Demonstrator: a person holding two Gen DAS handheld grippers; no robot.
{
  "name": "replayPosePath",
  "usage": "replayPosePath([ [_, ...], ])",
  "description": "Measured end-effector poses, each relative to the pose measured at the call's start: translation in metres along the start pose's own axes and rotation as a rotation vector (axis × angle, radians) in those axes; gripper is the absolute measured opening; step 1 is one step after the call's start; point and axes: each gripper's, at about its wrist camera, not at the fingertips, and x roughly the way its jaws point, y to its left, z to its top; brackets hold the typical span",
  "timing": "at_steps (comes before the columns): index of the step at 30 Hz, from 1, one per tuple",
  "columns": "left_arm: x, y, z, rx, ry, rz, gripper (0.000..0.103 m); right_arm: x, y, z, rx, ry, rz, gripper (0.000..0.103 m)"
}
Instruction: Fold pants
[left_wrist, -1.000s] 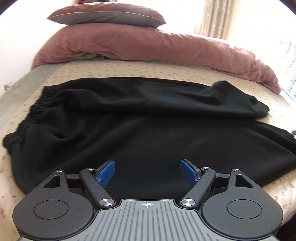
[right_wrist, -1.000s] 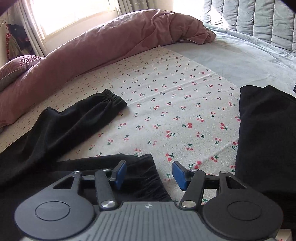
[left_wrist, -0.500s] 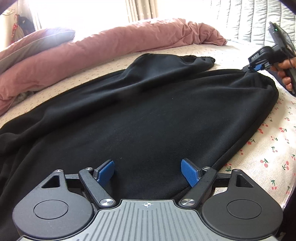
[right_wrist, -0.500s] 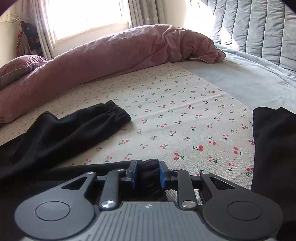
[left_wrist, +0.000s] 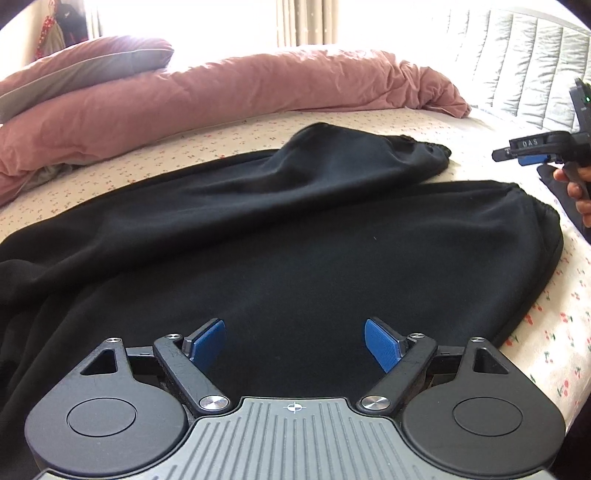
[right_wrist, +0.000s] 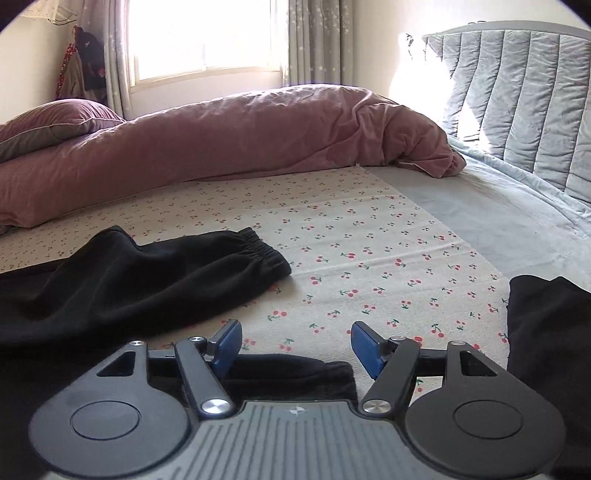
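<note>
Black pants lie spread across the cherry-print bed sheet. My left gripper hovers low over the near leg, jaws opening, blue pads apart, fabric beneath them but not pinched. The far leg ends in an elastic cuff. The near leg's cuff lies just under my right gripper, whose jaws are opening with only sheet between the pads. In the left wrist view the right gripper is held by a hand beyond the near cuff.
A rolled pink duvet and a pillow lie along the far side. A grey quilted headboard stands at the right. Another black garment lies at the right. The bed's edge runs near my left gripper.
The right gripper, shut on the near cuff half a second ago, has let it go and opened. The left gripper swung along the pants from the waistband end toward the cuffs.
</note>
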Motion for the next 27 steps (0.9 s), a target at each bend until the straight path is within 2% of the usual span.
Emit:
replayPosePath([
  [3, 0.002, 0.016, 0.025, 0.002, -0.017, 0.020, 0.087, 0.011, 0.009, 0.011, -0.013, 0.008, 0.029, 0.071],
  [7, 0.016, 0.047, 0.060, 0.043, -0.042, 0.083, 0.089, 0.035, 0.013, 0.031, -0.014, 0.020, 0.045, 0.072],
  [12, 0.059, 0.092, 0.096, 0.173, -0.054, 0.166, 0.089, 0.073, 0.012, 0.060, 0.018, 0.054, 0.080, 0.072],
  [17, 0.115, 0.144, 0.123, 0.196, -0.021, 0.231, 0.089, 0.117, 0.016, 0.080, 0.040, 0.101, 0.099, 0.073],
  [21, 0.153, 0.175, 0.133, 0.172, -0.013, 0.198, 0.088, 0.151, 0.020, 0.087, 0.043, 0.129, 0.088, 0.073],
  [24, 0.177, 0.185, 0.136, 0.220, -0.036, 0.158, 0.086, 0.169, 0.025, 0.087, 0.011, 0.136, 0.078, 0.071],
  [27, 0.199, 0.192, 0.140, 0.194, 0.006, 0.102, 0.082, 0.185, 0.033, 0.084, -0.038, 0.153, 0.064, 0.069],
])
